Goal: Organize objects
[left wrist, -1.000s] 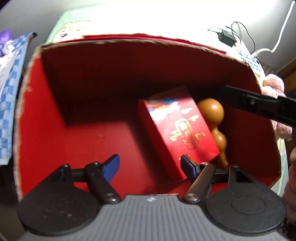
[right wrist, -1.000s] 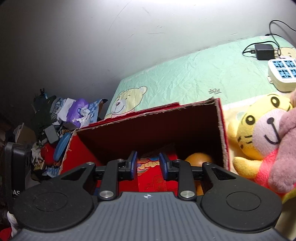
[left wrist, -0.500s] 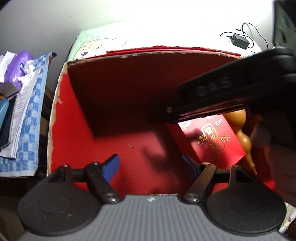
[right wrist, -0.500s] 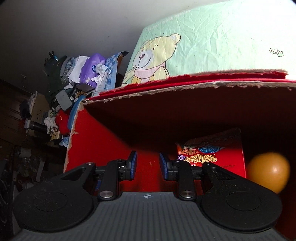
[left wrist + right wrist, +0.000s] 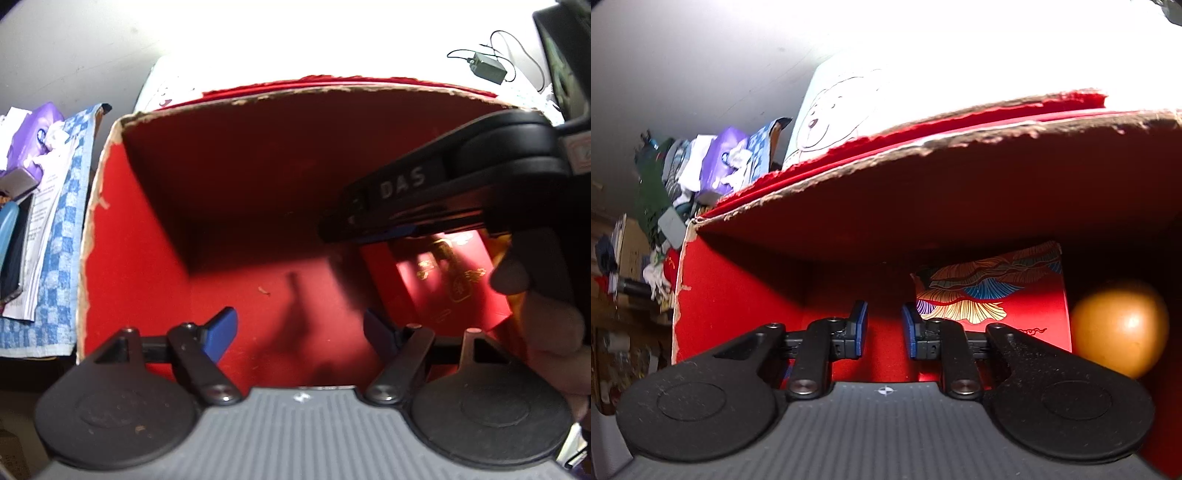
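Both grippers reach into an open red cardboard box (image 5: 122,236) with a ragged, torn rim. The left gripper (image 5: 299,328) hangs over the near part of the box, its blue-tipped fingers (image 5: 221,328) spread well apart with only the bare red floor of the box between them. The right gripper (image 5: 884,328) points into the box from the other side; its jaws are closing, a narrow gap remains between the blue pads (image 5: 858,325), and nothing sits in that gap. In the left wrist view the right gripper's black body crosses the upper right of the box, with part of a hand (image 5: 550,317) gripping it at the right edge. Inside the box, toward its right side, lies a red packet (image 5: 993,295) printed with gold characters and a colourful fan-like pattern, resting against the far wall. Just to the right of the packet sits an orange-brown gourd (image 5: 1119,328), only its rounded bulb visible. Outside the box on the left are a blue checked cloth (image 5: 55,266) and a pile of papers and clutter. Behind the box a charger with its cable (image 5: 487,68) lies on a pale, overexposed surface.
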{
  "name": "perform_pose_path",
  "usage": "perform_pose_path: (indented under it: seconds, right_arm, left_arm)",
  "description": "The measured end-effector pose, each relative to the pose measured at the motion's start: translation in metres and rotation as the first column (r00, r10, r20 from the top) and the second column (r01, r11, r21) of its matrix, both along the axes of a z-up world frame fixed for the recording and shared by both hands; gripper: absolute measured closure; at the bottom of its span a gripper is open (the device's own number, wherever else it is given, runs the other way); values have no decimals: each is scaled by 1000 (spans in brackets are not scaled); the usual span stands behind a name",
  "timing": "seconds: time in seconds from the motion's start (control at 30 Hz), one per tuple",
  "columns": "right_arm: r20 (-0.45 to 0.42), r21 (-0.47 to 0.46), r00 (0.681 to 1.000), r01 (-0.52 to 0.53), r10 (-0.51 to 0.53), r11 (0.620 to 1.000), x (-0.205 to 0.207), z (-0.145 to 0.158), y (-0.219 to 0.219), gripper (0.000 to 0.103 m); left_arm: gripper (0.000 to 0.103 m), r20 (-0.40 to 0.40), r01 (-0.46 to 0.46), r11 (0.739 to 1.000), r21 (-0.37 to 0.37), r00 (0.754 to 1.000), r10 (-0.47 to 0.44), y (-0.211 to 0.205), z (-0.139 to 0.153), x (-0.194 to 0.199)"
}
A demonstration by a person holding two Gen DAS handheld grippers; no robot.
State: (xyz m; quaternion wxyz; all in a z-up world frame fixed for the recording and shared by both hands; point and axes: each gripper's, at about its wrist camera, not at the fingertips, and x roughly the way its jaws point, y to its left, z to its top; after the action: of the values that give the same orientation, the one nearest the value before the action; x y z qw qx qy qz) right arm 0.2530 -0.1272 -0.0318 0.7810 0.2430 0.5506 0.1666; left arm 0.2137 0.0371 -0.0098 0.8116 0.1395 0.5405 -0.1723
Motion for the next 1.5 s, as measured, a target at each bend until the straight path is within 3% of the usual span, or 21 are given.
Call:
perform_pose_path:
  seconds: [0.13,0.27,0.5,0.67,1.1,1.5]
  right_arm:
    - [-53,27,997,49,-47,998,0,1,-8,87]
    - [-81,34,993,88,-85,996,-5,3,-14,97]
    - [-72,45,995,72,-69,996,-6,4,-14,95]
    - [-6,18,998,61,-61,998,-14,20,-18,83]
    - [114,-42,988,112,-107,993,-49,36,-37,83]
    - [279,-85,958,88,-61,993,-83,65,-29,82]
  left_arm:
    - [26,-10,-9,1000,-1,1000,9,0,-2,2]
    - [26,-7,-9,1000,3,1000,10,-1,-1,1]
    - [26,10,-5,1000,15,1000,5,-3,-1,-2]
    - [26,26,-6,1000,21,1000,6,-3,-2,-4]
    - [26,60,-6,998,62,998,3,-15,1,-7]
    - [25,158,-20,998,64,987,10,-10,27,-25]
